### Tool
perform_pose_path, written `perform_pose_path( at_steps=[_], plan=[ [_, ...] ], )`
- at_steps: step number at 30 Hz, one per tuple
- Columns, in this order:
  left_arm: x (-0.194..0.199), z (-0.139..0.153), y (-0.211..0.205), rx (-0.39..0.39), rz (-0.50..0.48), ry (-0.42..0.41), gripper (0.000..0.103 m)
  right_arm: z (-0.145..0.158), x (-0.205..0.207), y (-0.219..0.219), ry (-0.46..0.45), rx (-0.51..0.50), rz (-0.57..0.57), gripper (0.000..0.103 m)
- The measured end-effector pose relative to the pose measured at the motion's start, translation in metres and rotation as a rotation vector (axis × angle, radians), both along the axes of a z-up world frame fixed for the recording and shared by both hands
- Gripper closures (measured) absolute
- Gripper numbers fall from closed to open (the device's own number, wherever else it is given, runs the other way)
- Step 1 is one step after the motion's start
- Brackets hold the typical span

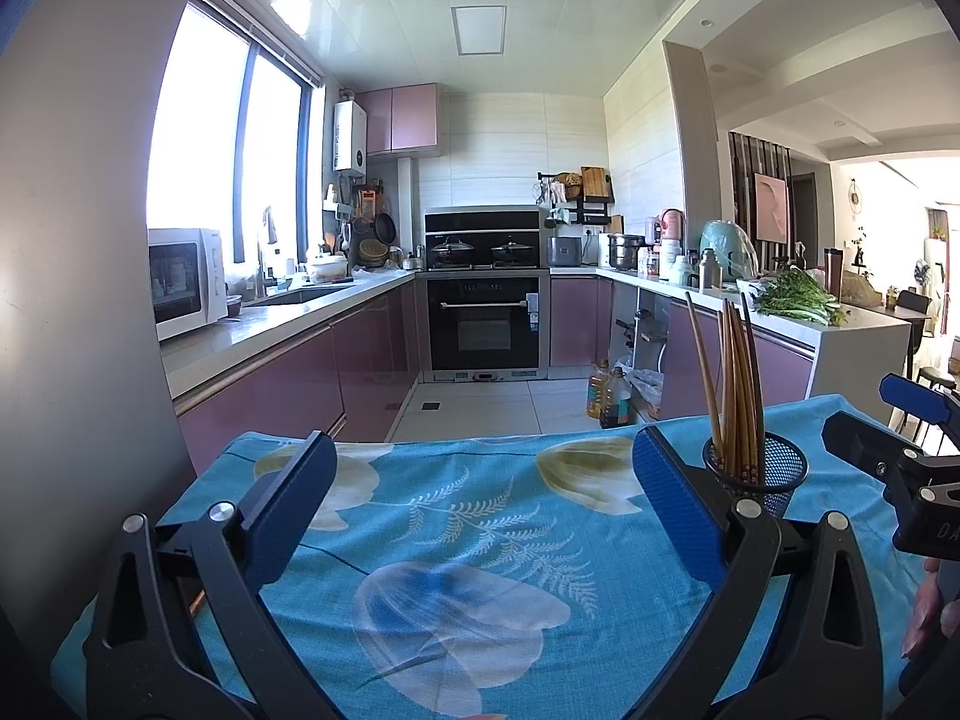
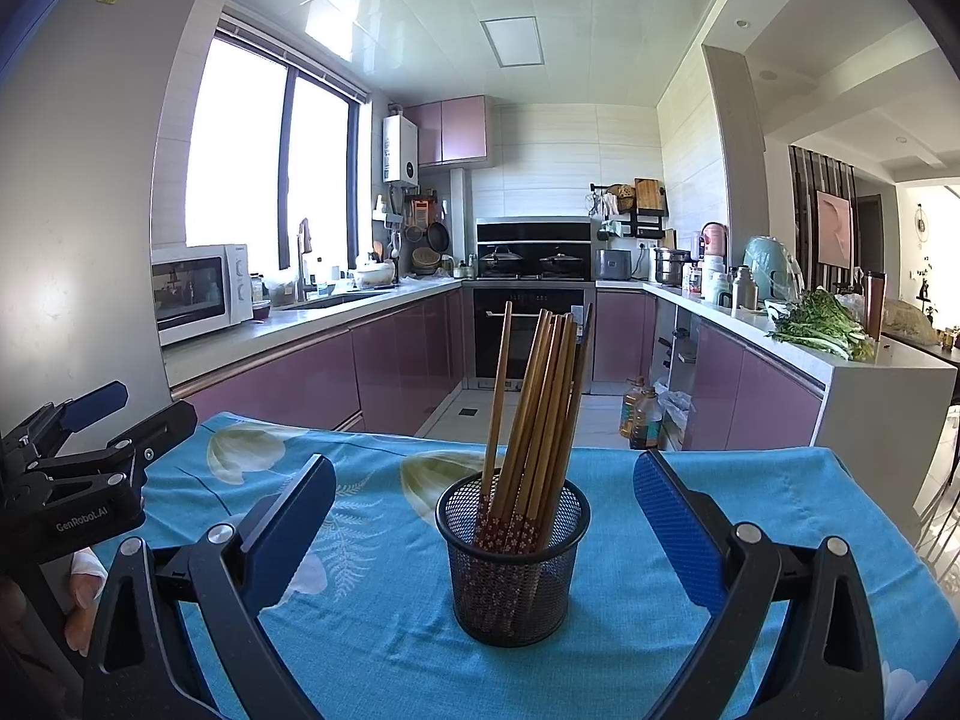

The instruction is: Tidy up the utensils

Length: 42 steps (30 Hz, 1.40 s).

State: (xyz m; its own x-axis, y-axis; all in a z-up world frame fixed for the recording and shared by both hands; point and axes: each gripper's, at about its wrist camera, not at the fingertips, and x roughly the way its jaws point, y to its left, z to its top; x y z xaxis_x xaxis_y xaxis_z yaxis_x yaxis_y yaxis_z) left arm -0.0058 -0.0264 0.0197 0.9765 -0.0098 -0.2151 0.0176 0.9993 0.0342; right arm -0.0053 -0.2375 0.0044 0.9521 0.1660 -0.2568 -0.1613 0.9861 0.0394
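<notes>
A black mesh cup (image 2: 511,564) stands upright on the blue floral tablecloth (image 2: 630,630) and holds several wooden chopsticks (image 2: 534,408) leaning to the right. My right gripper (image 2: 483,516) is open and empty, its blue pads (image 2: 675,531) either side of the cup, a little short of it. In the left wrist view the cup (image 1: 757,471) and chopsticks (image 1: 737,384) sit to the right, just behind the right pad. My left gripper (image 1: 480,504) is open and empty over bare cloth (image 1: 468,540). Each gripper shows at the edge of the other's view.
The table's far edge drops to the kitchen floor, where oil bottles (image 2: 641,417) stand. A grey fridge wall (image 1: 78,300) rises close on the left. Counters with a microwave (image 2: 198,288) and leafy greens (image 2: 822,324) lie further off.
</notes>
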Motion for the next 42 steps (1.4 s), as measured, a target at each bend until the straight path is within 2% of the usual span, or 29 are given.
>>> perform_pose_path(
  at_steps=[42],
  plan=[
    [0.0013,-0.0026,-0.0017,-0.002,0.000,0.000,0.006,-0.0020,0.0024,0.0065,0.009,0.007,-0.003,0.007]
  ],
)
